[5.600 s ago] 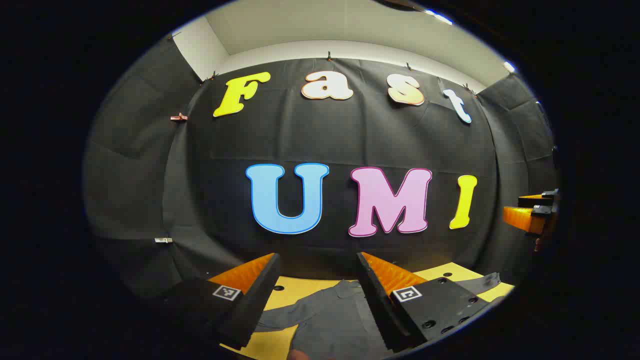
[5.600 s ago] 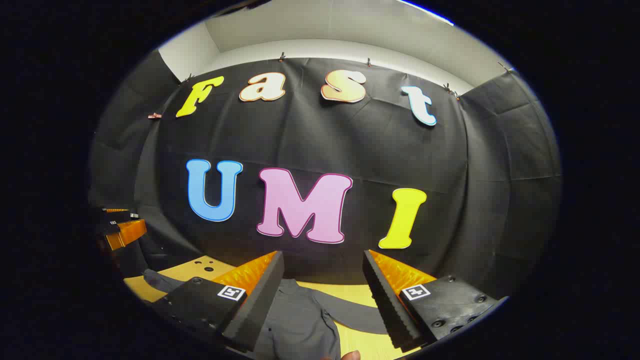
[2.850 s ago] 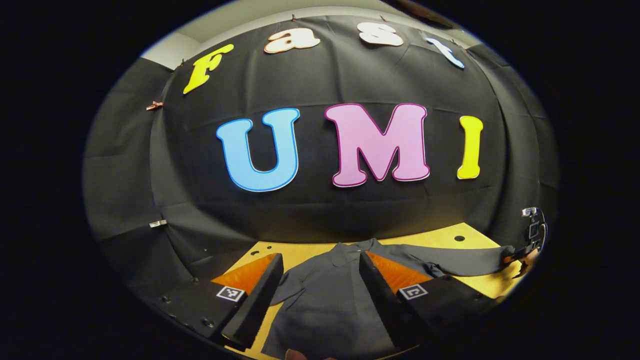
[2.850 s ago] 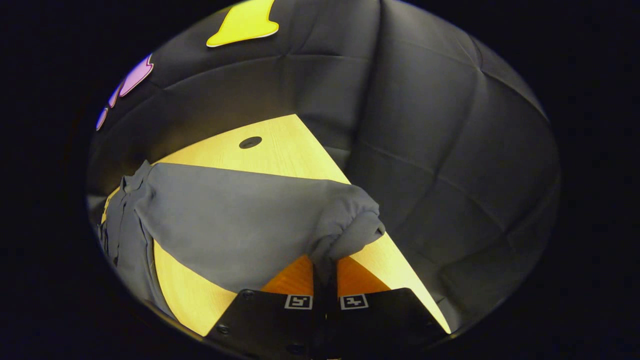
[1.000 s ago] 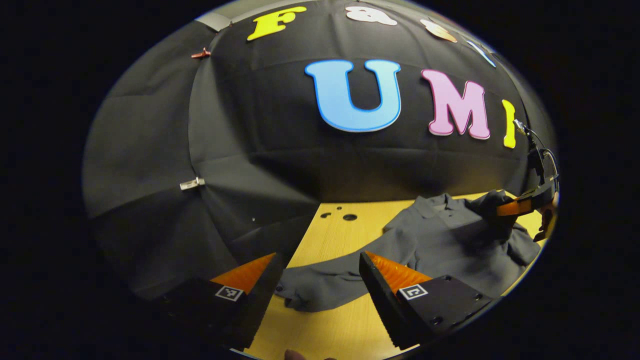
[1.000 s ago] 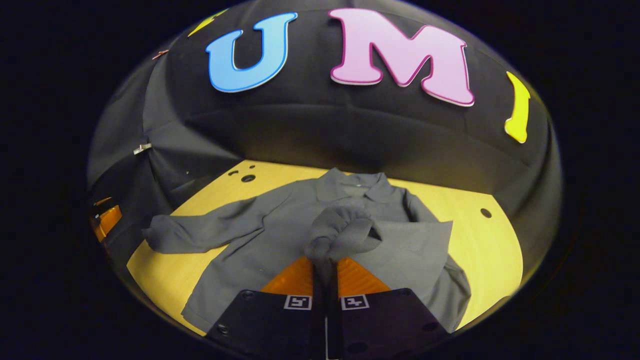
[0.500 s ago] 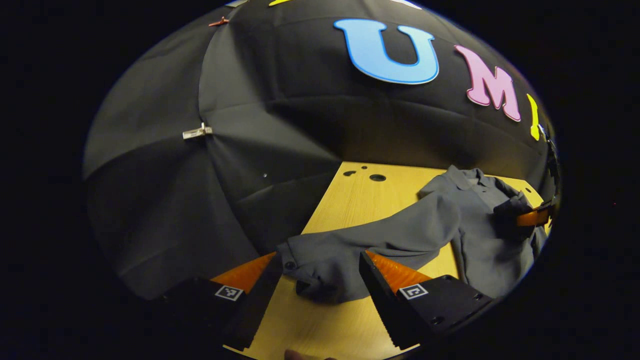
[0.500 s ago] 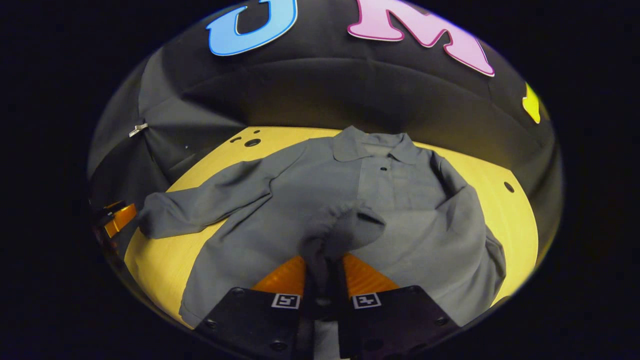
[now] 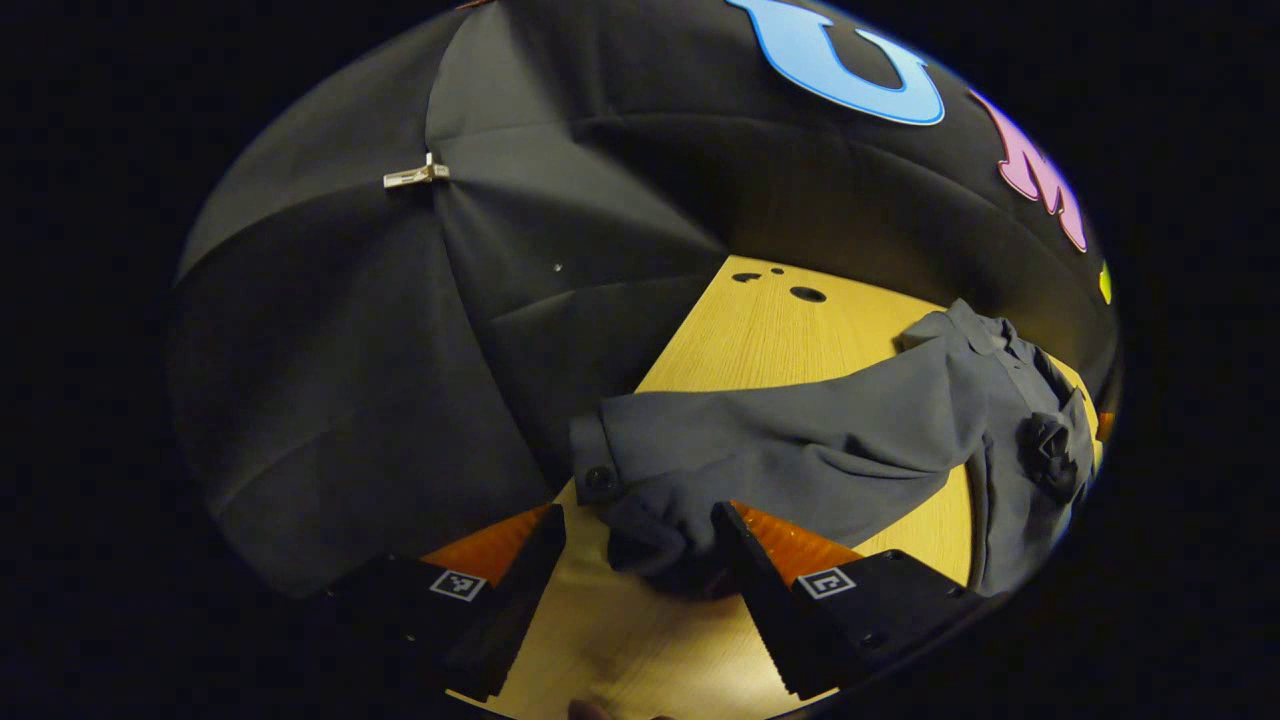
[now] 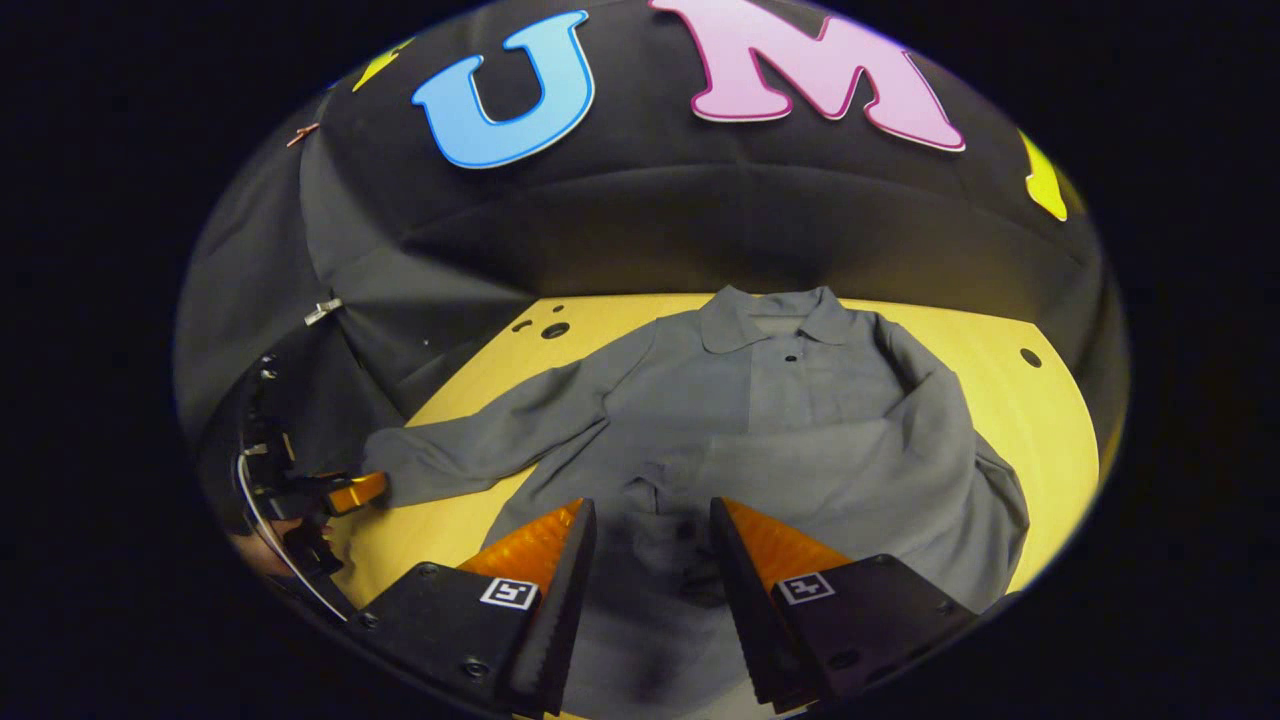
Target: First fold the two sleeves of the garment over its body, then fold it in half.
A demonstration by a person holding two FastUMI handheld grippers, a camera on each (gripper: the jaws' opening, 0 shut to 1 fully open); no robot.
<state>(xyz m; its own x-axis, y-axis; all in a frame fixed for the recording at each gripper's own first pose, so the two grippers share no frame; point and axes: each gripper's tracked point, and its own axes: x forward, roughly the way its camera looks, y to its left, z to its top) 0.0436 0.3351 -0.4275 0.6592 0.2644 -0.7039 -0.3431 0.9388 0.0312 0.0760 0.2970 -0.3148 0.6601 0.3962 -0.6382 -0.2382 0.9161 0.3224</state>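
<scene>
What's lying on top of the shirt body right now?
The right sleeve lies folded across the front of the shirt body, its cuff between the open right gripper fingers. The fabric under that sleeve is covered. The left sleeve lies out on the table.

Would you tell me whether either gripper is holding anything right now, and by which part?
Nothing is held. The right gripper is open above the folded sleeve; the left gripper is open around the other sleeve's cuff.

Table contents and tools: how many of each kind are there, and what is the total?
Grey shirt: 1
Tools: 2, the left tool and the right tool
Wooden table: 1
Total: 4
</scene>
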